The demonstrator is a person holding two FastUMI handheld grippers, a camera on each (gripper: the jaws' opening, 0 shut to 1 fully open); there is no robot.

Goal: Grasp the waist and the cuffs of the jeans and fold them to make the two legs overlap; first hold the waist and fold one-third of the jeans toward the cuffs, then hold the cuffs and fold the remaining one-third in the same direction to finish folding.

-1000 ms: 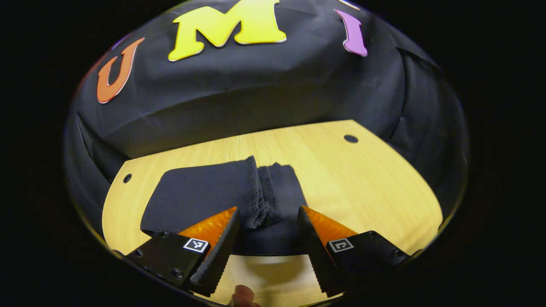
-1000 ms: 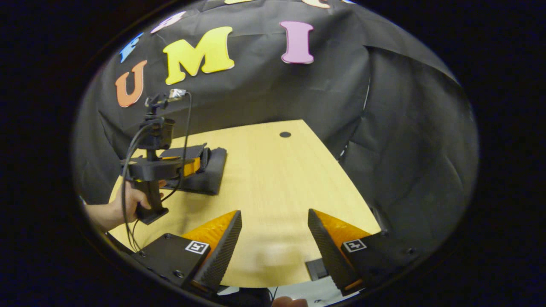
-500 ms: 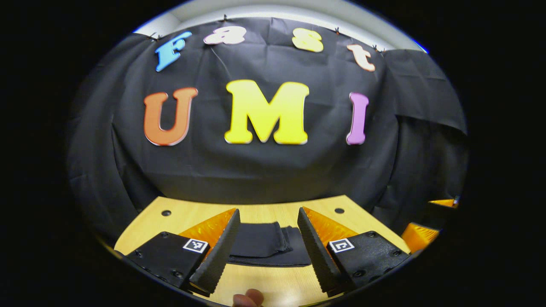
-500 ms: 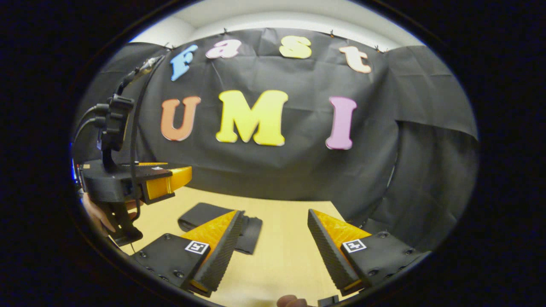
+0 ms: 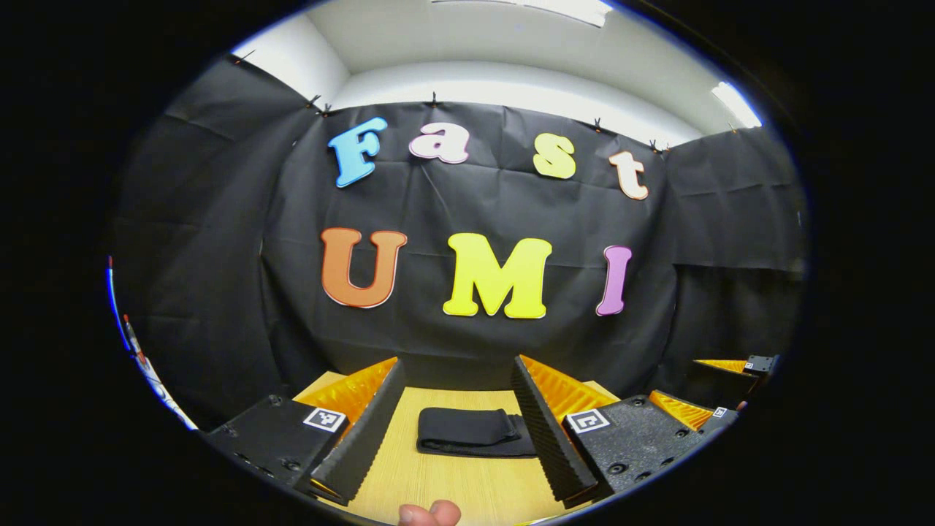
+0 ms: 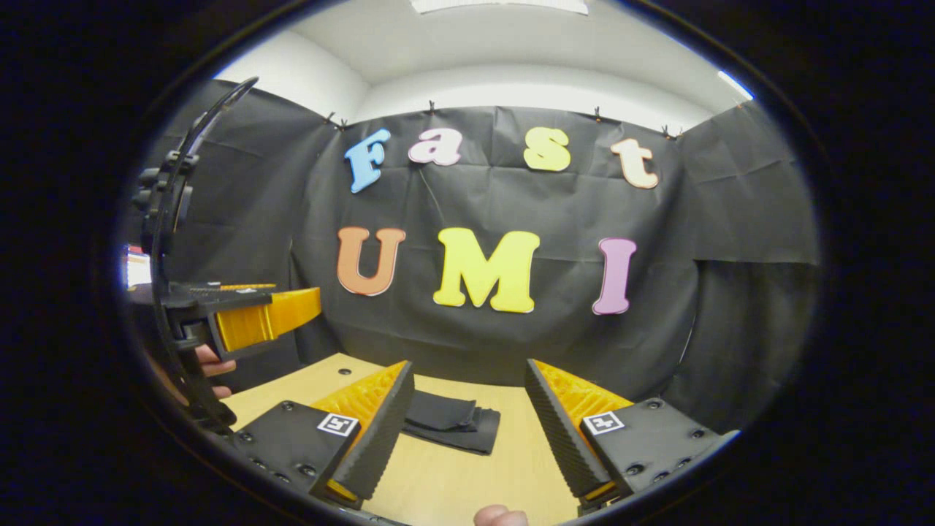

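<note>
The dark jeans (image 5: 471, 432) lie folded into a compact flat bundle on the wooden table (image 5: 453, 489). In the left gripper view they rest well beyond my left gripper (image 5: 454, 372), which is open and holds nothing. The same bundle of jeans (image 6: 453, 422) appears in the right gripper view, a little left of centre and beyond my right gripper (image 6: 468, 374), also open and empty. The left gripper (image 6: 281, 314) is raised at the left of that view with a hand (image 6: 208, 365) on its handle. The right gripper's orange fingers (image 5: 719, 365) show at the right of the left gripper view.
The black cloth wall (image 5: 475, 351) stands right behind the table's far edge. A small round hole (image 6: 344, 371) marks the table's far left corner. Fingertips show at the bottom of both views.
Both grippers have lifted and pulled back from the table and tilted up. The folded jeans stay where they were and now look smaller and farther off.
</note>
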